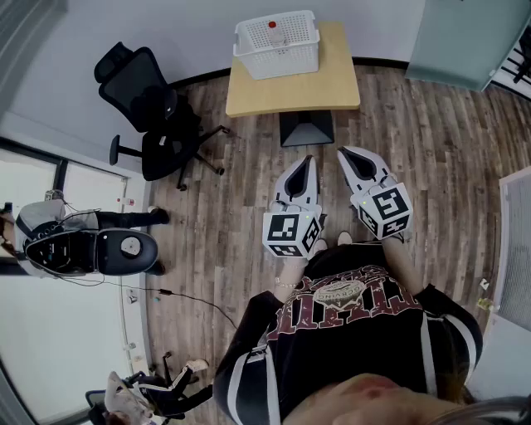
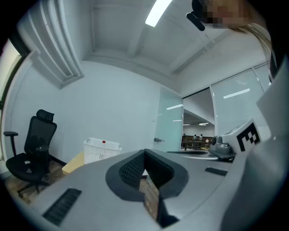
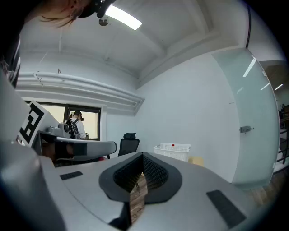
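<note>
Left claw (image 1: 307,163) and right claw (image 1: 346,155) are side by side, both pinched tight with nothing in them. The white basket (image 1: 278,62), with a red-capped bottle (image 1: 272,25) inside, sits on the table (image 1: 332,87) well ahead of them. Arriving closed like that, I'd say the tips would shove the light basket instead of gripping it.
</note>
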A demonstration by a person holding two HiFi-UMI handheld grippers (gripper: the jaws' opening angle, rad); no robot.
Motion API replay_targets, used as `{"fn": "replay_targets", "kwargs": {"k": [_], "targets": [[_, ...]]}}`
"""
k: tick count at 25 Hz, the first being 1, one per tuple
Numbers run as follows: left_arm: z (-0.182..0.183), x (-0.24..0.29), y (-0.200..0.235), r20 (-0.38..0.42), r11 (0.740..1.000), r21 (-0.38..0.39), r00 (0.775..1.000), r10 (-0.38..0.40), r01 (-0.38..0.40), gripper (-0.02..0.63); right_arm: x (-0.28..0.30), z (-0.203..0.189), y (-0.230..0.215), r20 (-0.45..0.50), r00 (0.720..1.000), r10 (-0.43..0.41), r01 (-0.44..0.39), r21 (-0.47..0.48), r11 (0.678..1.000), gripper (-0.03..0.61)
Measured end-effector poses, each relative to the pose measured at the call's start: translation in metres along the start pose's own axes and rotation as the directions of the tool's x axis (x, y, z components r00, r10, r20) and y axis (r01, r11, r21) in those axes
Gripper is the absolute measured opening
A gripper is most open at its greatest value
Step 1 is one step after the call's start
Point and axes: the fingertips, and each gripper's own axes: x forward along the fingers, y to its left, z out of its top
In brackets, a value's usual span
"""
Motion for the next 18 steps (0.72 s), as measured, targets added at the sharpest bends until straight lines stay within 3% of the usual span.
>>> {"fn": "replay_targets", "kwargs": {"k": [18], "targets": [[-0.002, 0.022, -0.011, -0.004, 0.998, 0.026, 0.999, 0.052, -0.052, 0.046, 0.003, 0.001, -0.024, 0.006, 0.999, 0.047, -0.047, -0.011, 0.999, 0.017]]}}
